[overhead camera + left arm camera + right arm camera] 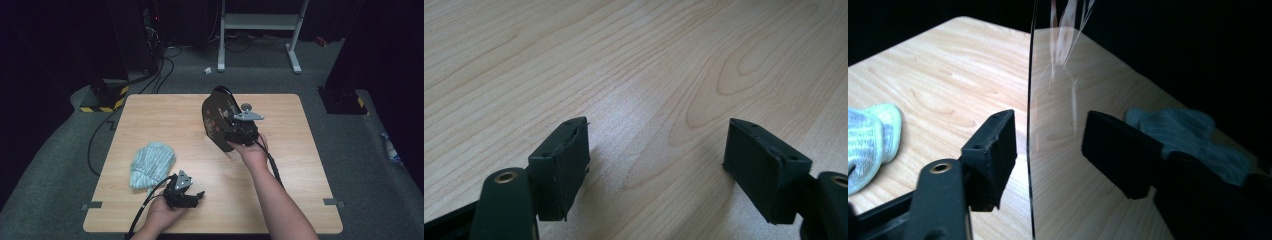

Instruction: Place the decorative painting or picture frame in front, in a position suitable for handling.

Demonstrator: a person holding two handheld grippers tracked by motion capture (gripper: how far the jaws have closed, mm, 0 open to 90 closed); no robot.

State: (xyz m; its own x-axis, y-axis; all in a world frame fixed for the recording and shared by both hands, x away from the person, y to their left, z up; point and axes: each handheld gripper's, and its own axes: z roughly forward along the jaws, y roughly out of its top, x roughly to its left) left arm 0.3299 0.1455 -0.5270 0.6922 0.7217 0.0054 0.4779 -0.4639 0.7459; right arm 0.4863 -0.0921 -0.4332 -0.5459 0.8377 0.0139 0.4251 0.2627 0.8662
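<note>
High view puts the dark glossy plate on edge just above the middle of the frame, on the pale wooden desk, with the right tool at its lower right rim. By my reading the work is at the steadying stage: the plate is being kept upright. A blue-green knitted cloth lies lower left, just above the left tool.

The next move probably calls for the left tool to travel the short way up to that cloth and close on it while the plate is kept from tipping.

In the right gripper view the plate's thin edge runs up between the jaws. The near pad stands just clear of it, so the right tool is fairly wide open and not clamped. The far pad sits behind the mirror-like face.

In the left gripper view the left tool is spread wide over bare wood, holding nothing.
</note>
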